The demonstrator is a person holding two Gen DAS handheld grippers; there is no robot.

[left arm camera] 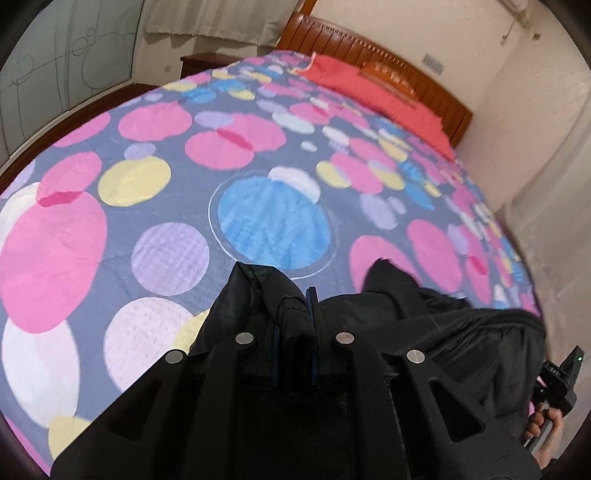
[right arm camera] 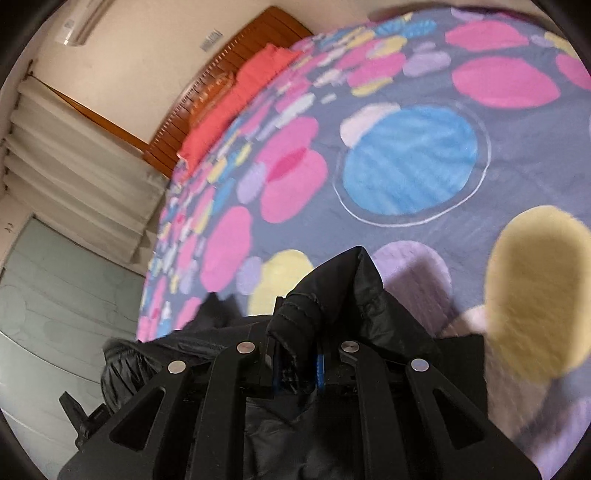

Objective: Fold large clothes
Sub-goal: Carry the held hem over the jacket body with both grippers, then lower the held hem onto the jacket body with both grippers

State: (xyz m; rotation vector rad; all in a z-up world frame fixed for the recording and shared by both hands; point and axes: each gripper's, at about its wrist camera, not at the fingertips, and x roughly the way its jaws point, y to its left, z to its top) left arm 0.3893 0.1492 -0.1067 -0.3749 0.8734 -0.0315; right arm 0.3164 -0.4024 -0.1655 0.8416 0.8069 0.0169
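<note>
A black padded garment [left arm camera: 424,325], likely a large jacket, hangs bunched between two sets of tongs at the lower edge of both wrist views, above a bed; no fold is visible yet, so the job looks to be at its opening stage, with laying the garment flat and every fold yet to do. The left tongs [left arm camera: 295,325] are pressed together on a ridge of the black fabric at lower centre of the left view, and the right tongs [right arm camera: 297,350] pinch a stitched seam at lower centre of the right view. A hand [left arm camera: 543,435] gripping the other tool's handle shows at the lower right of the left view. The bed carries a grey bedspread [left arm camera: 184,206] printed with pink, blue, yellow and lilac circles, bare across the middle of both frames. A red pillow [left arm camera: 369,79] lies against a wooden headboard [left arm camera: 388,51] in the upper part, beside cream walls, pale curtains [right arm camera: 74,162] at left and an air conditioner [right arm camera: 83,20] at upper left
</note>
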